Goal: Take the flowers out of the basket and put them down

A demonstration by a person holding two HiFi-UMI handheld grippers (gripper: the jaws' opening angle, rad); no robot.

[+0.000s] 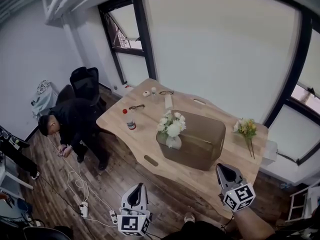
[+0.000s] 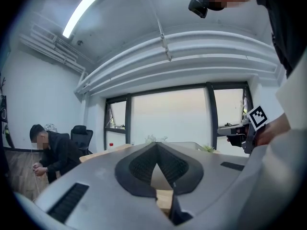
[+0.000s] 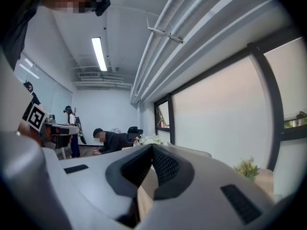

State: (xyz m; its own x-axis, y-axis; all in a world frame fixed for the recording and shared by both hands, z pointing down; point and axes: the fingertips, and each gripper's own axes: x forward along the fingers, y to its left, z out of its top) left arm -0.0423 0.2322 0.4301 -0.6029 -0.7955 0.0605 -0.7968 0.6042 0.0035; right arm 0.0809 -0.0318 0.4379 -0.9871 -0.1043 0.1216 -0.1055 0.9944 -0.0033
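Note:
A brown see-through basket [image 1: 202,139] stands on the wooden table [image 1: 145,144]. A bunch of white flowers [image 1: 171,125] rises from its left end and also shows past the jaws in the right gripper view [image 3: 148,140]. A yellow bunch [image 1: 246,129] lies on the table to the right of the basket. My left gripper [image 1: 136,194] hangs over the floor short of the table, shut and empty. My right gripper [image 1: 223,170] is at the table's near right edge, also shut with nothing in it. Both are well short of the basket.
A red-capped bottle [image 1: 130,125], glasses [image 1: 136,107] and small items lie on the table's left and far parts. A person in black [image 1: 70,124] bends over beside a black chair [image 1: 85,81] at the left. Cables and a power strip [image 1: 82,209] lie on the floor.

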